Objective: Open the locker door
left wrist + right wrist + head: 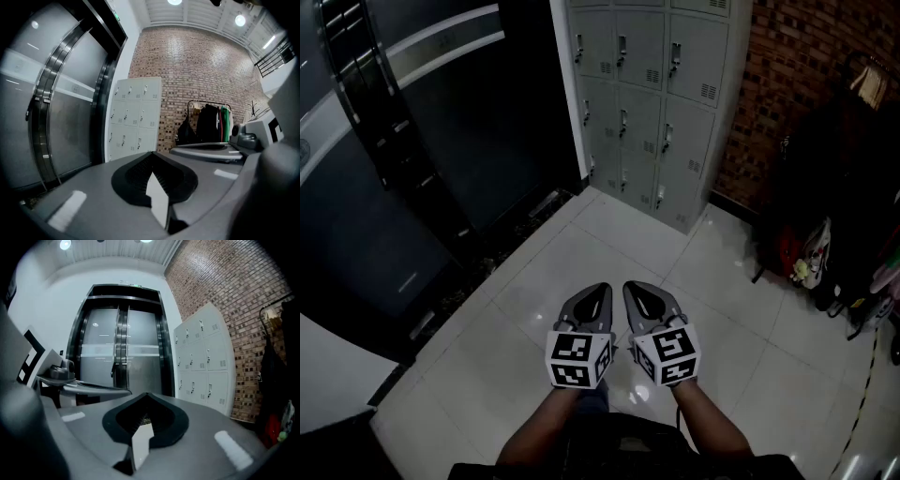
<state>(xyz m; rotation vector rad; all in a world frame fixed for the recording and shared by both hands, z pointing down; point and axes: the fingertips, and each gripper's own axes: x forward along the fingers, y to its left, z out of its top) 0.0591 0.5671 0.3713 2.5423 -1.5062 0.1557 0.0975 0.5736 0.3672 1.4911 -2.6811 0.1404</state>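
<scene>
Grey locker doors (639, 47) stand upright, apparently shut, facing the person (712, 433).

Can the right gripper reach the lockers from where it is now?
Probably not: the right gripper sits well short of the lockers, with tiled floor between. Nothing blocks the way, though.

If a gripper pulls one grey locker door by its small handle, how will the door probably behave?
The locker door looks like thin metal with vent slots, so it is probably stiff, light, and will swing rather than bend. Its handle is small and looks smooth, so jaws may slip. The cabinet is wide and tall, so tipping seems unlikely.
</scene>
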